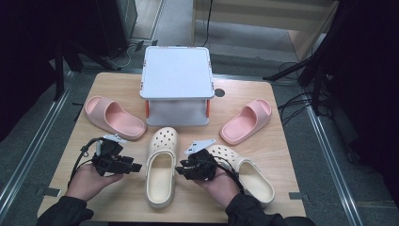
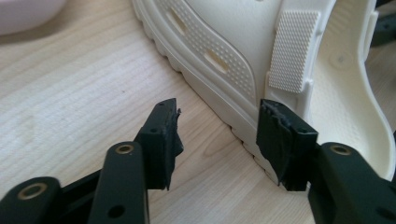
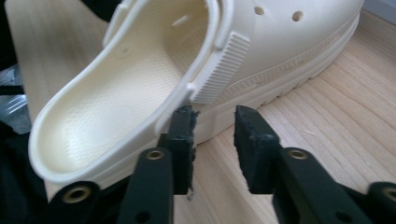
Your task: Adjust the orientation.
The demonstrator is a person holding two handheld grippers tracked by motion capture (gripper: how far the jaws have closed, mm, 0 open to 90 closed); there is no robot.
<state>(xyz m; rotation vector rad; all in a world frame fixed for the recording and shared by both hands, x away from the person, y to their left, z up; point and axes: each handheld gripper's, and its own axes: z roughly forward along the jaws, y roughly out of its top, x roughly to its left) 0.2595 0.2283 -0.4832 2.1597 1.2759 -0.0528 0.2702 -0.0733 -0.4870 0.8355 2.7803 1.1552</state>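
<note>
A cream clog (image 1: 161,165) lies mid-table with its toe pointing away from me. My left gripper (image 1: 135,167) is at its left side, jaws open. In the left gripper view the gripper (image 2: 219,112) straddles the clog's (image 2: 233,46) sole edge, and its pads press on nothing. My right gripper (image 1: 180,170) is at the clog's right side, also open. In the right gripper view the gripper (image 3: 215,115) stands just short of the clog (image 3: 140,93) below its ribbed strap. A second cream clog (image 1: 247,174) lies at the right, partly under my right hand.
Two pink slides lie on the wooden table (image 1: 273,141), one at the left (image 1: 114,117) and one at the right (image 1: 246,121). A white box-like stand (image 1: 176,84) sits at the table's far middle. Dark stands and cables surround the table.
</note>
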